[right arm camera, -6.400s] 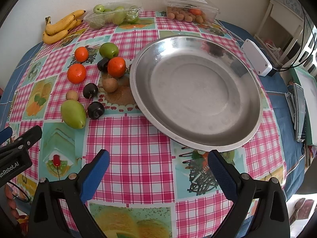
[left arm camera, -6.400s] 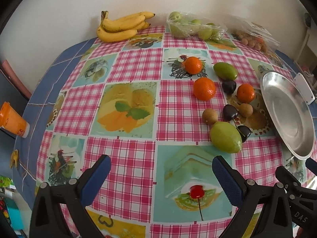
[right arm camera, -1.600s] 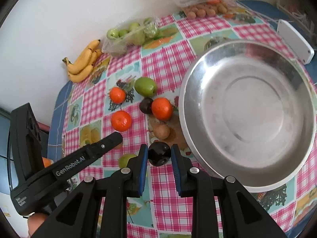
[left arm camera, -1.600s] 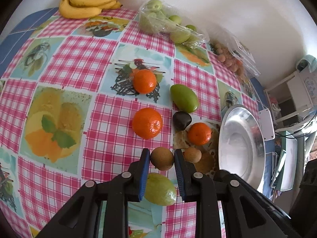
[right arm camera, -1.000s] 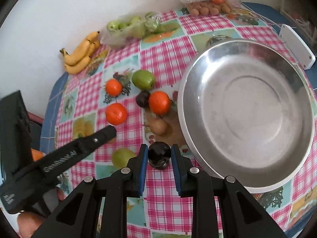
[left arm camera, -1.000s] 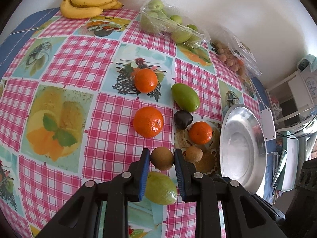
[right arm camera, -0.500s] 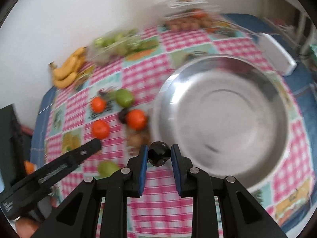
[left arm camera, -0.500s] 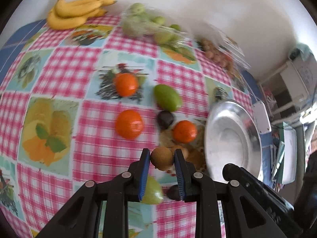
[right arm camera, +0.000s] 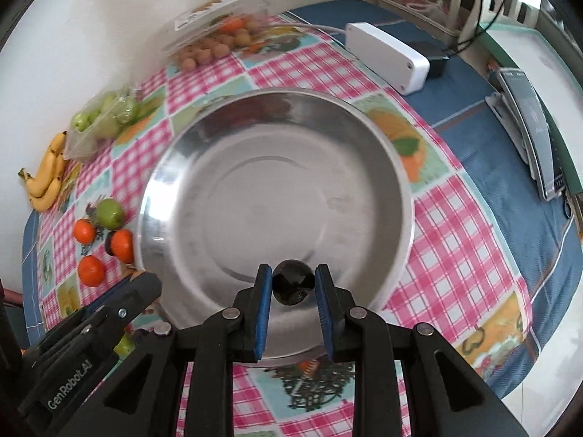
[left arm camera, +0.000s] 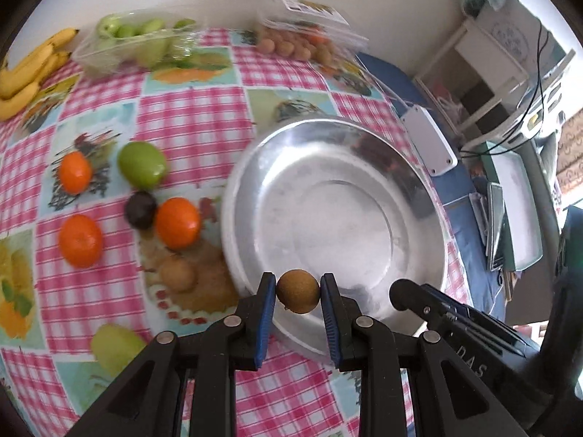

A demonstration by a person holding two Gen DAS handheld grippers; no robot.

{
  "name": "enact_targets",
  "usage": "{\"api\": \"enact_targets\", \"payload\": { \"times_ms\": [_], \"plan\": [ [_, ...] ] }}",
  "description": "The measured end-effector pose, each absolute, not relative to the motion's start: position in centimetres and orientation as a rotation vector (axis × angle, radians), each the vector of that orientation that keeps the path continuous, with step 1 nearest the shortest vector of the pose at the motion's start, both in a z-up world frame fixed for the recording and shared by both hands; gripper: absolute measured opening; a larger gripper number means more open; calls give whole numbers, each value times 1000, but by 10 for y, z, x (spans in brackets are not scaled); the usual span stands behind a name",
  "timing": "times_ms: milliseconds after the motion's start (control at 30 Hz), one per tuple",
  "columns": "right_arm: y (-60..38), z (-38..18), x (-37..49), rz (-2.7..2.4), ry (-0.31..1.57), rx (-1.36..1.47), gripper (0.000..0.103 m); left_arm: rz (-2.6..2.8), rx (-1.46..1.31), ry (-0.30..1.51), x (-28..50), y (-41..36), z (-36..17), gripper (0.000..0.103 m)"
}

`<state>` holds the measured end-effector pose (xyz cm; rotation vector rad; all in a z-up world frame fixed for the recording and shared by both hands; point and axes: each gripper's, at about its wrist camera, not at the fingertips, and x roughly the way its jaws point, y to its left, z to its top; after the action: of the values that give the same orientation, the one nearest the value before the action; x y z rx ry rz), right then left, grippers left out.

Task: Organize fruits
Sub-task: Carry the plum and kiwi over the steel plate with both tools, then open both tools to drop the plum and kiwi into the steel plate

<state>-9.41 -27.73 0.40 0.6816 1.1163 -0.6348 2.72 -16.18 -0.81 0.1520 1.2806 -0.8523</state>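
Note:
My left gripper [left arm camera: 298, 293] is shut on a brown kiwi [left arm camera: 297, 291] and holds it over the near rim of the big steel plate [left arm camera: 419, 196]. My right gripper [right arm camera: 293, 287] is shut on a dark plum [right arm camera: 293, 287] above the near part of the same plate [right arm camera: 386, 153], which holds nothing. Left of the plate lie three oranges [left arm camera: 177, 223], a dark plum [left arm camera: 140, 209], a green mango [left arm camera: 142, 164], another kiwi [left arm camera: 177, 274] and a second green mango [left arm camera: 116, 344].
Bananas [left arm camera: 25, 73], a bag of green fruit [left arm camera: 135, 43] and a clear box of small brown fruit [left arm camera: 302, 32] stand along the wall. A white box [right arm camera: 386, 56] and a tablet [right arm camera: 528, 123] lie right of the plate. The left gripper's body [right arm camera: 83, 342] is beside my right one.
Both grippers have swung right with their fruit, from beside the loose fruit to above the plate's near side. The fruit on the cloth has not moved.

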Motion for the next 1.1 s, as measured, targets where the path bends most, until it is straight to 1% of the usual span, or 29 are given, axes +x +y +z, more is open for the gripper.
{"api": "enact_targets", "payload": {
  "times_ms": [367, 733, 767, 867, 1100],
  "plan": [
    [-281, -10, -94, -628, 1169, 700, 25, -841, 196, 1315, 21, -172, -25, 27],
    [-279, -10, -90, -622, 1175, 701, 26, -839, 212, 1308, 21, -168, -21, 28],
    [-279, -9, -90, -621, 1174, 704, 27, -838, 212, 1306, 21, -168, -20, 29],
    [-278, -7, -89, -620, 1165, 699, 39, -835, 205, 1304, 22, -164, -17, 29],
    [-275, 0, -88, -605, 1141, 689, 39, -821, 177, 1291, 27, -150, -6, 29]
  ]
}}
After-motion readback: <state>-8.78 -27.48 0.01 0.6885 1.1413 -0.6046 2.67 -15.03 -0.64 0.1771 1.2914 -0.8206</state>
